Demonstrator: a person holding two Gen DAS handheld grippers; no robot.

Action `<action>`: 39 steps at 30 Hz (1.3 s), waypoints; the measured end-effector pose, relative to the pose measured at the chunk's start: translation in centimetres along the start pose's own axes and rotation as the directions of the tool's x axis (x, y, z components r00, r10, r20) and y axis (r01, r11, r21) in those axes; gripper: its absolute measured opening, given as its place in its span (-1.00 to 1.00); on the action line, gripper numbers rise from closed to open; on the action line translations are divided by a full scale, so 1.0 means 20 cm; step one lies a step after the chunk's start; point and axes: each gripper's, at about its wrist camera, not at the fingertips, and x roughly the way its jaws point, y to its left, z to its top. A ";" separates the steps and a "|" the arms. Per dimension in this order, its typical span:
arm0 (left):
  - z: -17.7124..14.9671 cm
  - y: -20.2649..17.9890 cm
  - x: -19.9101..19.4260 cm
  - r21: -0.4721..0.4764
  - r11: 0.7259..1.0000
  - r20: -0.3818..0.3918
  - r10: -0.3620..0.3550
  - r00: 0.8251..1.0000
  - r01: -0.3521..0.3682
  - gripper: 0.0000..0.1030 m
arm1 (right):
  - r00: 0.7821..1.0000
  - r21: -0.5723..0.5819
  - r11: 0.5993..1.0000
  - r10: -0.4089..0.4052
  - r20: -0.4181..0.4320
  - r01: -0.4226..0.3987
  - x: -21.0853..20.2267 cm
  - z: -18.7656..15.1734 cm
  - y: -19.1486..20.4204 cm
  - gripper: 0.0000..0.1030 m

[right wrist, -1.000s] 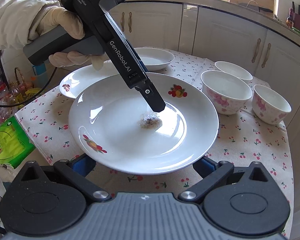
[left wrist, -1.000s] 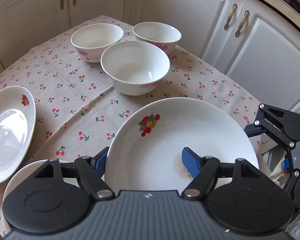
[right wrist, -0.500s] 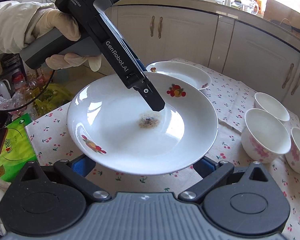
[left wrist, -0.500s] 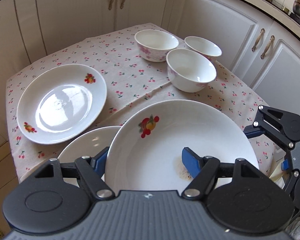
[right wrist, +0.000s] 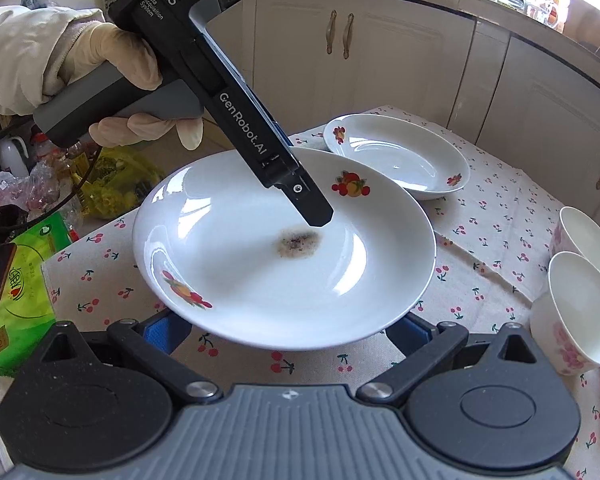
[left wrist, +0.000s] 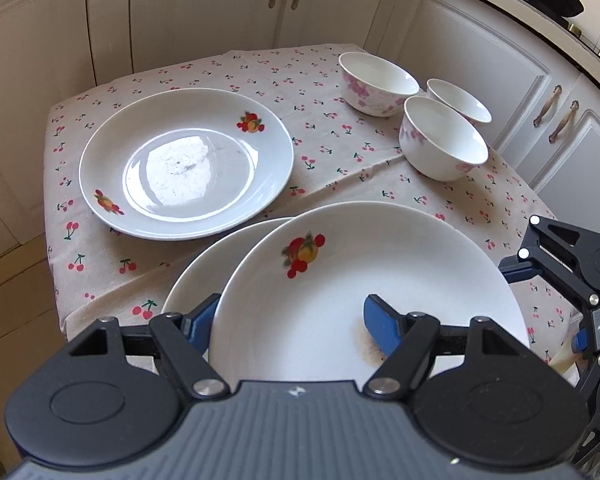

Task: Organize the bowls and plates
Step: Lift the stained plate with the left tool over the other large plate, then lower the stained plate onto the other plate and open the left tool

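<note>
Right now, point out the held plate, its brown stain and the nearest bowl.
held plate [right wrist: 228, 280], right wrist view, bare inner surface.
brown stain [right wrist: 298, 243], right wrist view, its middle.
nearest bowl [left wrist: 444, 136], left wrist view, inside.

Opposed close wrist views sharing plate [left wrist: 380, 280]

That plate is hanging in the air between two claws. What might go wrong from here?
The held plate is pinched only at its rim by the left gripper, so it might tilt or slip. It hangs over a second plate below; dropping could chip both. The brown stain suggests it is dirty, so stacking might soil a clean plate.
</note>
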 end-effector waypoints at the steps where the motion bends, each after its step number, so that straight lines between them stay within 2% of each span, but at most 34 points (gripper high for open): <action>1: 0.00 0.01 0.01 0.000 1.000 -0.002 0.000 1.000 0.000 0.45 | 1.000 0.002 1.000 -0.001 -0.007 0.001 0.01 0.01 0.00 1.00; 11: -0.01 0.04 0.05 0.001 1.000 -0.023 -0.001 1.000 0.001 0.45 | 0.999 0.013 1.000 -0.005 -0.050 0.006 0.06 0.05 0.00 1.00; 22: 0.01 0.04 0.04 0.028 0.999 -0.066 0.027 0.997 -0.025 0.46 | 0.999 0.014 1.000 -0.009 -0.047 0.010 0.05 0.04 0.00 1.00; 39: 0.00 0.04 -0.03 0.020 0.998 -0.033 0.068 0.997 -0.067 0.49 | 0.999 0.029 0.999 -0.021 -0.034 0.022 0.03 0.04 0.01 1.00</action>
